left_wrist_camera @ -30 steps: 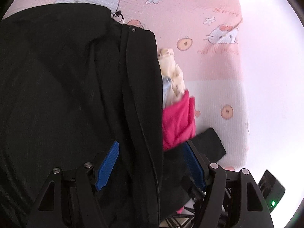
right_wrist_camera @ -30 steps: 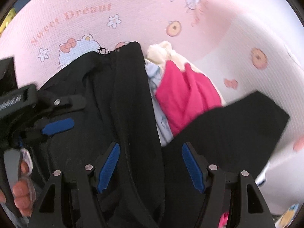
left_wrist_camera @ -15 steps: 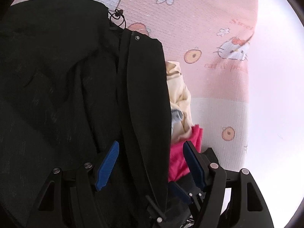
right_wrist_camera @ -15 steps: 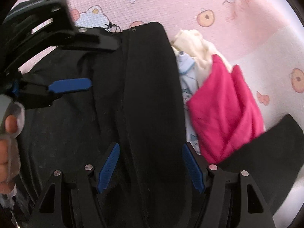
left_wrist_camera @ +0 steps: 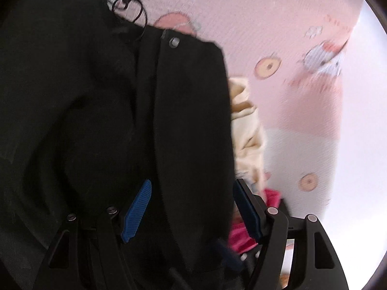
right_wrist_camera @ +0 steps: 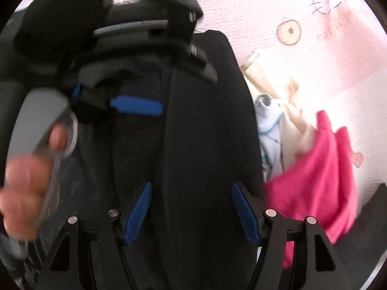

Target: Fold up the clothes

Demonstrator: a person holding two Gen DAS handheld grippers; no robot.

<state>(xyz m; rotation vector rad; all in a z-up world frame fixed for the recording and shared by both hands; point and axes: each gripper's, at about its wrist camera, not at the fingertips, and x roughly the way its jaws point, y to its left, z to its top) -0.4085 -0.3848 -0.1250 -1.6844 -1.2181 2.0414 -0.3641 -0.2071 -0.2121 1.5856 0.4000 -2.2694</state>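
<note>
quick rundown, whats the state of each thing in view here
black jacket: spread on the sheet, front placket lying between both grippers' fingers
left gripper: open
right gripper: open
pink garment: crumpled, unfolded
cream garment: bunched beside the jacket
pale blue garment: crumpled in the pile

Crowded middle, free pink margin

Black garment (right_wrist_camera: 205, 125) fills the sheet's (right_wrist_camera: 254, 4) left; cream (right_wrist_camera: 273, 82) and pink clothes (right_wrist_camera: 321, 176) crowd beside it; bare sheet lies toward the far-right edge.
</note>
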